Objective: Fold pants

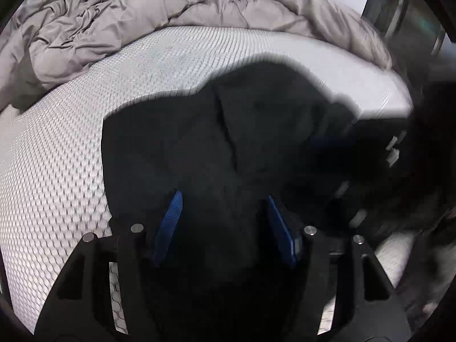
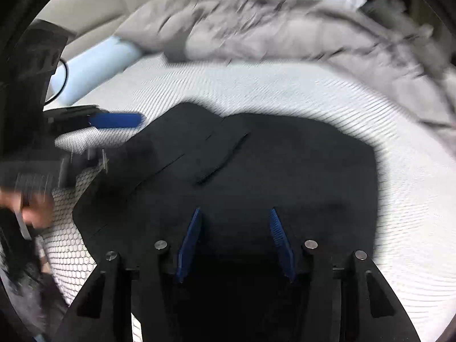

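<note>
The black pants (image 1: 216, 142) lie folded in a compact stack on the white textured mattress (image 1: 85, 119). They also show in the right wrist view (image 2: 270, 165), with a back pocket flap on top. My left gripper (image 1: 223, 199) is open above the near edge of the pants, its blue fingers (image 1: 171, 216) apart and holding nothing. My right gripper (image 2: 235, 213) is open over the near edge of the pants, empty. The left gripper also shows at the left of the right wrist view (image 2: 114, 119). Both views are motion-blurred.
A crumpled grey duvet (image 1: 148, 8) is bunched along the far side of the mattress, also in the right wrist view (image 2: 299, 28). A light blue pillow (image 2: 97, 65) lies at the far left. The mattress edge (image 1: 393, 99) drops off at the right.
</note>
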